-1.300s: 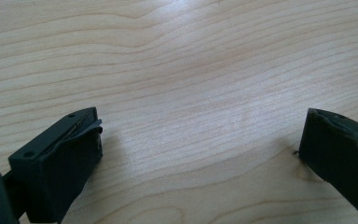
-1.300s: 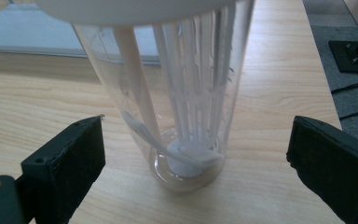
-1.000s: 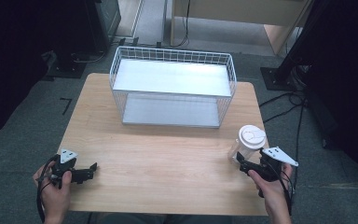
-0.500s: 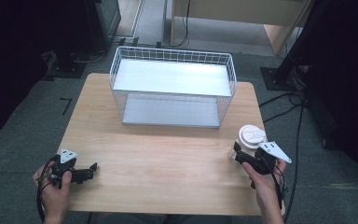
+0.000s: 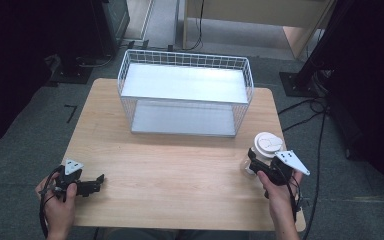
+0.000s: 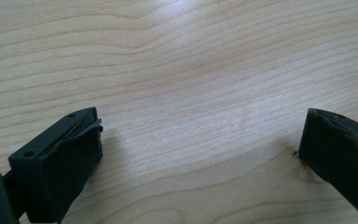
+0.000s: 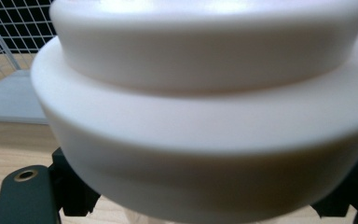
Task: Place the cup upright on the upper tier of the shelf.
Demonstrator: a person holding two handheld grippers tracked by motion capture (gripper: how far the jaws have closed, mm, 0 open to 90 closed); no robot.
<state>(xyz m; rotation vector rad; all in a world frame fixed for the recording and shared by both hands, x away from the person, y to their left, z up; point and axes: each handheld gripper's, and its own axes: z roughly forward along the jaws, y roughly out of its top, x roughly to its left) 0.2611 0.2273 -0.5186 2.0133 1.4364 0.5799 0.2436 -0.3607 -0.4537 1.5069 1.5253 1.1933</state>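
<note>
Gripping a lidded white cup (image 5: 266, 150) at the table's (image 5: 180, 175) four o'clock, the right gripper (image 5: 256, 167) risks crushing it; the left gripper (image 5: 92, 186), jaws apart, idles at eight o'clock.

Left gripper (image 5: 98, 183) agape (right gripper (image 5: 254, 163) clamped)

one wire basket (image 5: 185, 95), one lidded cup (image 5: 266, 149), two grippers, one table (image 5: 180, 175)

Wooden table (image 5: 180, 175), white wire basket (image 5: 186, 92) at its far side.
</note>
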